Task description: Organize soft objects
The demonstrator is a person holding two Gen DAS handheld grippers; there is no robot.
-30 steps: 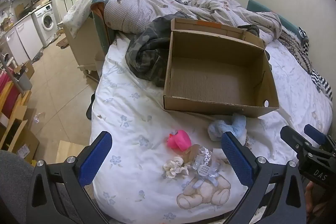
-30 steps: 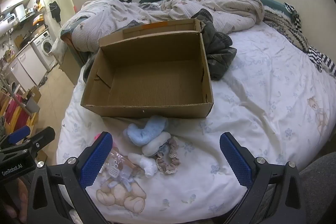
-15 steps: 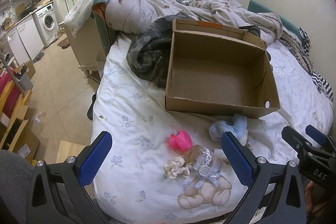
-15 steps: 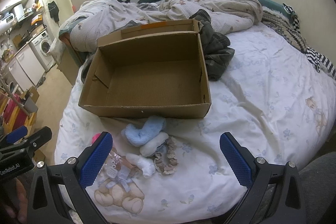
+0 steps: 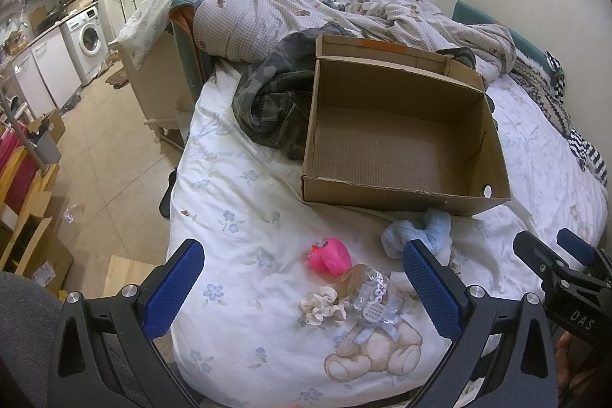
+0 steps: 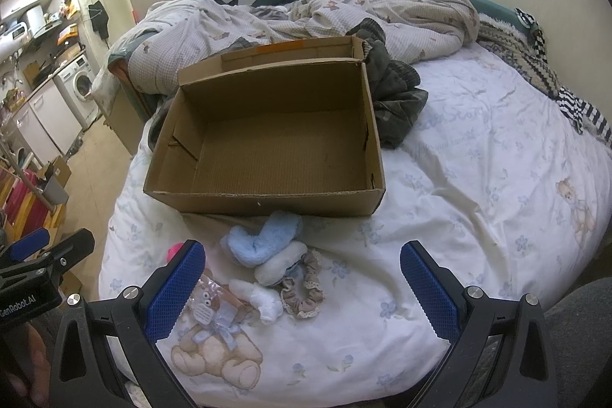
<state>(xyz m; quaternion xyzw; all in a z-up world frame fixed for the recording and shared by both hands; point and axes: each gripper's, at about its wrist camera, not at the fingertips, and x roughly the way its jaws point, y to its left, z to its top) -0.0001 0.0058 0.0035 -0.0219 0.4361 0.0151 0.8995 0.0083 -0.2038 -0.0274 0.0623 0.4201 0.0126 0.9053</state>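
An empty open cardboard box (image 5: 401, 140) (image 6: 267, 140) sits on the bed. In front of it lie small soft items: a light blue fluffy piece (image 5: 420, 234) (image 6: 264, 236), a white fluffy piece (image 6: 279, 264), a brown lace scrunchie (image 6: 302, 293), a white scrunchie (image 5: 321, 306), a pink toy (image 5: 331, 255) and a clear packet with a blue bow (image 5: 373, 297) (image 6: 210, 308). My left gripper (image 5: 302, 289) is open and empty above the pink toy and white scrunchie. My right gripper (image 6: 302, 293) is open and empty above the brown scrunchie.
A camouflage garment (image 5: 275, 102) lies beside the box, and a rumpled checked duvet (image 6: 306, 18) lies behind it. The bed's edge drops to a tiled floor (image 5: 103, 159) on the left, with cartons and a washing machine (image 5: 86, 41) beyond. A striped blanket (image 6: 535, 64) lies by the wall.
Both grippers have moved slightly forward and down toward the items; the box and items look a little nearer. Nothing was picked up.
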